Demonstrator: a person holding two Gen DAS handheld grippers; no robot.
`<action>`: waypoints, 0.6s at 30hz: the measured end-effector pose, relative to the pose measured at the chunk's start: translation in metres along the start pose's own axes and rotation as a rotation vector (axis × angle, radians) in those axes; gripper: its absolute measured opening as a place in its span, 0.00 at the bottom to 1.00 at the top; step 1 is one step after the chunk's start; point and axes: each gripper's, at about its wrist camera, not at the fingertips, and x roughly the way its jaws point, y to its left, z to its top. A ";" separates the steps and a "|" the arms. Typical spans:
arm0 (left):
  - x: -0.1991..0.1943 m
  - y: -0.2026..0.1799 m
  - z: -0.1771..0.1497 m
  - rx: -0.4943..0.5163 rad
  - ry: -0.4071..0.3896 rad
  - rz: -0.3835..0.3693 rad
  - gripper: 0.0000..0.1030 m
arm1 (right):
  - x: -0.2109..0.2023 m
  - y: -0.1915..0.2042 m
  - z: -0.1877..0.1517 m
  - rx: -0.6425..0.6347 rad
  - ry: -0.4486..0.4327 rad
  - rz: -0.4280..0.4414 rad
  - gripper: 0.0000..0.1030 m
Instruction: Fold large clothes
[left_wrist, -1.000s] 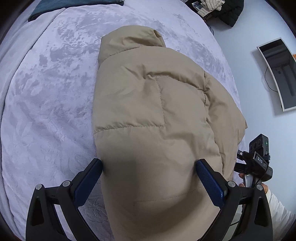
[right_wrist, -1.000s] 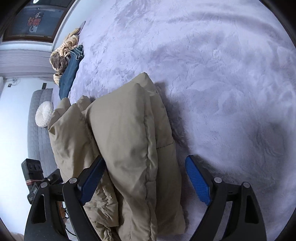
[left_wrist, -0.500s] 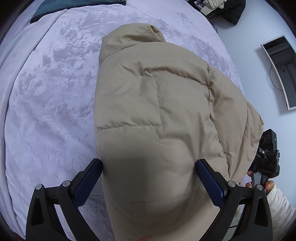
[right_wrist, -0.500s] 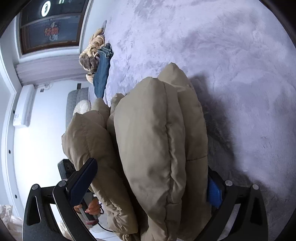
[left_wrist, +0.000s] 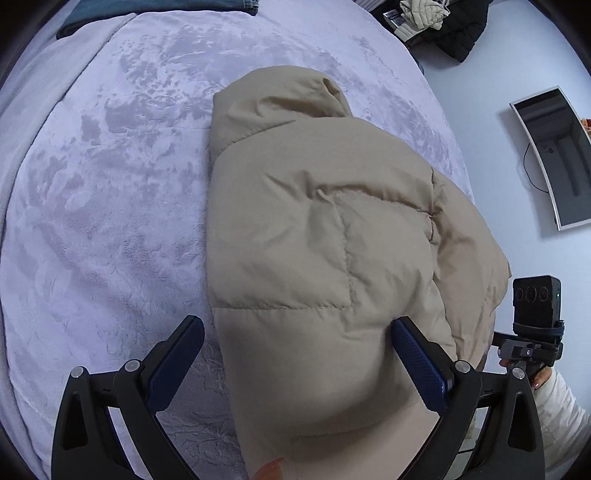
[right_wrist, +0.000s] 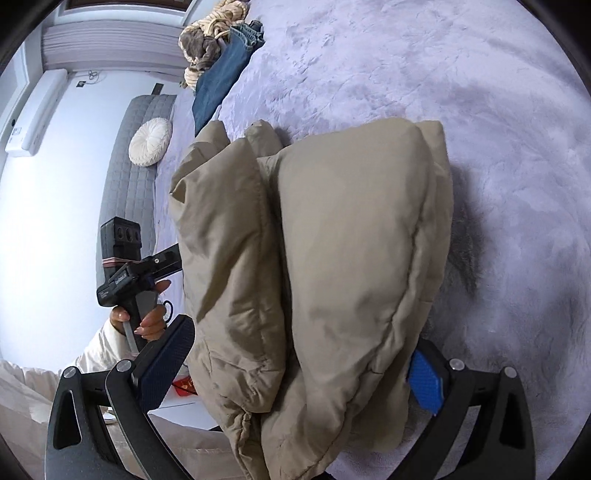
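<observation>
Jacket (left_wrist: 317, 258): 1 beige puffer, folded in thick layers near edge of lilac bed cover (left_wrist: 110, 192). 2 grippers, both angled down. Left gripper (left_wrist: 295, 354) jaws wide, jacket bulging between, right pad touching. Right gripper (right_wrist: 295, 365) jaws at widest around folded bulk; grip unclear.

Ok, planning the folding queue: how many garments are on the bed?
3 at least: the beige puffer jacket nearest, blue jeans at the far edge of the bed, and a knitted bundle beside them, which may hide more.
</observation>
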 end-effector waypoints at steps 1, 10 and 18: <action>0.004 -0.003 0.000 0.009 0.007 -0.007 0.99 | 0.004 0.006 0.003 -0.003 0.013 -0.010 1.00; 0.024 0.013 0.011 0.020 0.053 -0.116 0.99 | 0.043 -0.027 0.029 0.058 0.100 -0.200 1.00; 0.072 0.049 0.008 -0.124 0.129 -0.437 0.99 | 0.053 -0.051 0.037 0.072 0.116 0.004 1.00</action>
